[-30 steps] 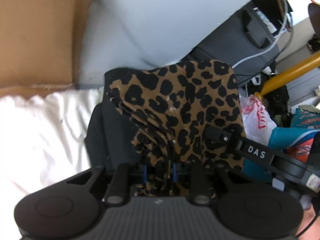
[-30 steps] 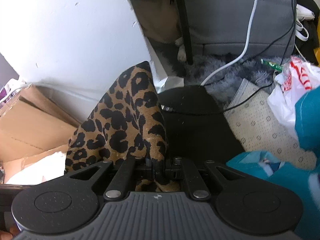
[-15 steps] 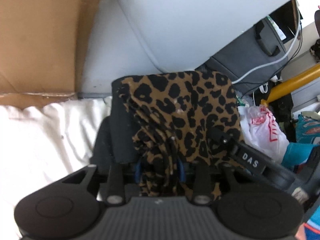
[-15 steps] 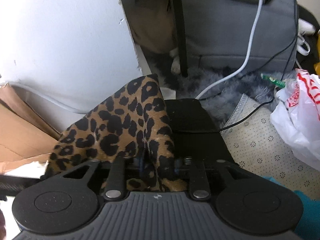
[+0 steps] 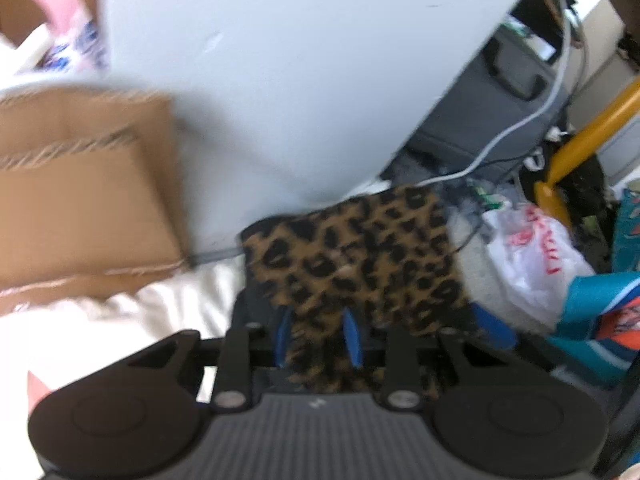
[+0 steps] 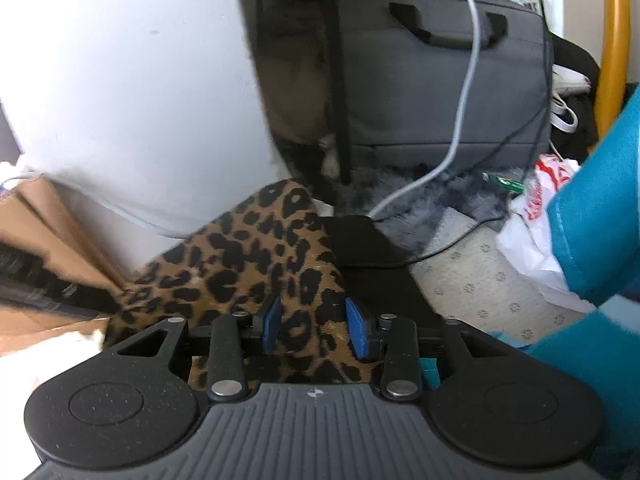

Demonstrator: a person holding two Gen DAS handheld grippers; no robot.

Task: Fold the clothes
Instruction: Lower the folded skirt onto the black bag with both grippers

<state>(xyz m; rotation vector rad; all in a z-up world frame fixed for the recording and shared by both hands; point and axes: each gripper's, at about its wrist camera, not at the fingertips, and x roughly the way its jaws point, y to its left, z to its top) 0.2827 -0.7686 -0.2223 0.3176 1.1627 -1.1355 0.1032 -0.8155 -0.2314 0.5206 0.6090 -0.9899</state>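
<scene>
Leopard-print garment: soft matt woven cloth. Gripper body: matt ribbed black plastic. Box: rough brown cardboard. Bag: thin glossy crinkled plastic.

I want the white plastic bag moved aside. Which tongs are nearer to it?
Right, as far as these views show. The bag lies close to the right tongs' right; from the left tongs it sits farther right.

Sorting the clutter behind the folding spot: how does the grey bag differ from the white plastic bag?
The grey bag stands upright and keeps a boxy shape; the white plastic bag lies crumpled and shapeless. The grey bag is plain, with black handles, while the plastic bag carries red print. The grey bag looks larger. Both sit on the floor beyond the leopard-print cloth.
</scene>
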